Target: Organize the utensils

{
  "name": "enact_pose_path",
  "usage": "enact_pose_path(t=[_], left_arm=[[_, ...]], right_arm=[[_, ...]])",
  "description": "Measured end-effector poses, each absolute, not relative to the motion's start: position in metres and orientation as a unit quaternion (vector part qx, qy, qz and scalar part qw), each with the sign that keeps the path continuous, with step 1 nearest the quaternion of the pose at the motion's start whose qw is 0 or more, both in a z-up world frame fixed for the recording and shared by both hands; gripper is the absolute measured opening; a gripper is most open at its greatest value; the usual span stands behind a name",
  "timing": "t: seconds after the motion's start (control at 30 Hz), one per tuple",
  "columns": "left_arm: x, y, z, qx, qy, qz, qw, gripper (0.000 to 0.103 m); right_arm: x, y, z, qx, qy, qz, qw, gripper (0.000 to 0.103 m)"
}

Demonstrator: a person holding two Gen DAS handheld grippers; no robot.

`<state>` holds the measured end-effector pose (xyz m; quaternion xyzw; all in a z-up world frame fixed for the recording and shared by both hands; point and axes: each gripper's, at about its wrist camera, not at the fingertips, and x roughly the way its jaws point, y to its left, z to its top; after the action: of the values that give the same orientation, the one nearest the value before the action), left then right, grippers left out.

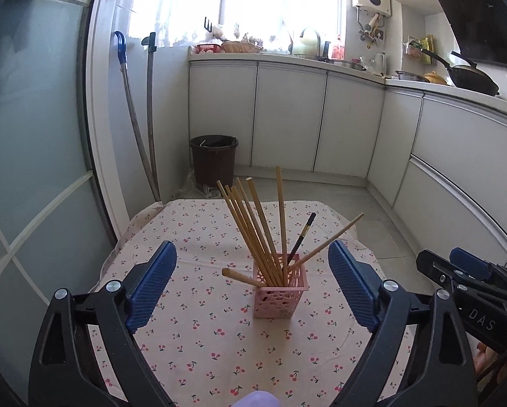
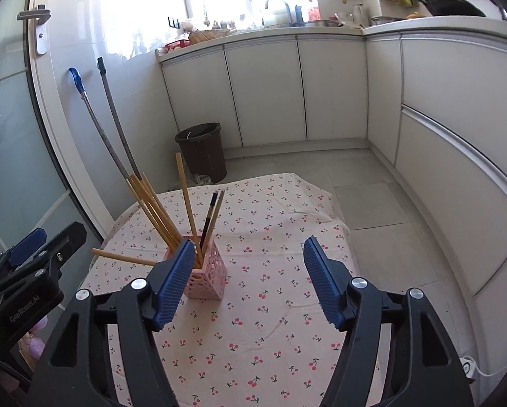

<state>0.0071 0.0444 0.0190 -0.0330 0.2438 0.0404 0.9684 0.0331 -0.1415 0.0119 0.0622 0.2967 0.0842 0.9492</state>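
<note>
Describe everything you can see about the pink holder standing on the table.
The pink holder is a small square basket, plastic by its look, with openwork walls full of round holes. It stands upright on the cherry-print tablecloth, near the table's middle. Wooden chopsticks fan out of its open top, most leaning one way, with one dark chopstick among them. One wooden stick lies tilted low across its rim, poking out sideways. Neither gripper touches it; both sets of jaws are open with nothing between them.

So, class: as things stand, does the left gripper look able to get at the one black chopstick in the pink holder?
Probably yes. The left gripper is open and empty, facing the pink holder. The black chopstick leans apart from the wooden chopsticks, leaving its upper end free, though one wooden stick angles close beside it.
</note>
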Motion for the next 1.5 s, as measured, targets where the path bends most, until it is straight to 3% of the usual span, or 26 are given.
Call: enact_pose_path(t=[0.17,0.37,0.73,1.5], left_arm=[[0.002,0.042,0.008,-0.029,0.251,0.051,0.966,0.096],[-0.001,0.036,-0.001,-0.013,0.251,0.056,0.966,0.096],[-0.004,0.030,0.001,-0.005,0.222,0.053,0.973,0.096],[-0.005,0.030,0.004,-0.003,0.228,0.057,0.972,0.096]], right_arm=[[0.019,-0.151,-0.001,0.056,0.287,0.045,0.955,0.086],[0.009,-0.160,-0.012,0.044,0.274,-0.010,0.961,0.096],[-0.005,-0.157,0.001,0.024,0.219,-0.040,0.975,0.096],[0.001,-0.159,-0.003,0.039,0.237,-0.043,0.970,0.096]])
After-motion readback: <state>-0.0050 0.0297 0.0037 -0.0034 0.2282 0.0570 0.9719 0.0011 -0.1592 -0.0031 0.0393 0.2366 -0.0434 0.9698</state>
